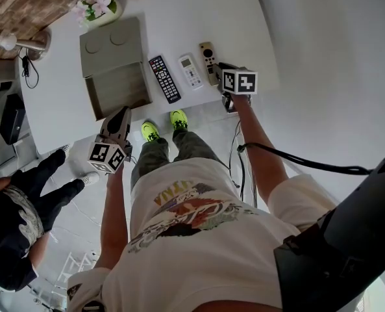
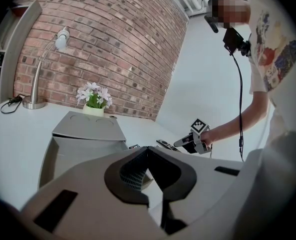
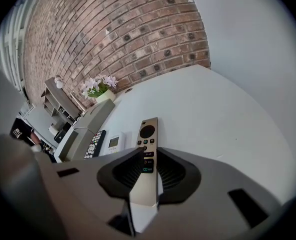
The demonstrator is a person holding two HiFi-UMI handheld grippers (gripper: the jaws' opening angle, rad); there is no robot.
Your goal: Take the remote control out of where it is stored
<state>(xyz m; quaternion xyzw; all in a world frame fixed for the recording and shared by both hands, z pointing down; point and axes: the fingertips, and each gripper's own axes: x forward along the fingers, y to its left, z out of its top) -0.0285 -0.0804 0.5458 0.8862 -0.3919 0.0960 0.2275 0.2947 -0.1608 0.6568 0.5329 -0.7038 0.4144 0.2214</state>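
Jaws of the right gripper [image 3: 148,159] are closed on the near end of the remote [image 3: 148,134], pads pressing its two long sides. The remote's long axis runs straight on from the jaws, in line with the way the gripper points, with the round button at the far end. It slopes down and away, and the far end looks to be on the table [image 1: 62,103] or just over it; I cannot tell which. So any lift or release would act along that line, with most of the remote's length hanging beyond the grip.

Just to its left lies a white remote [image 1: 191,71], then a black remote [image 1: 164,78], all three roughly parallel and apart from each other. Further left stands the grey box [image 1: 114,51], its open part facing the person, well apart from the gripped remote.

The remote is thus already outside the box, and my guess is the task is close to done.

The left gripper [image 2: 148,149] is held off the table's near edge by the box, tips together on nothing, and is much the farther of the two from the remote.
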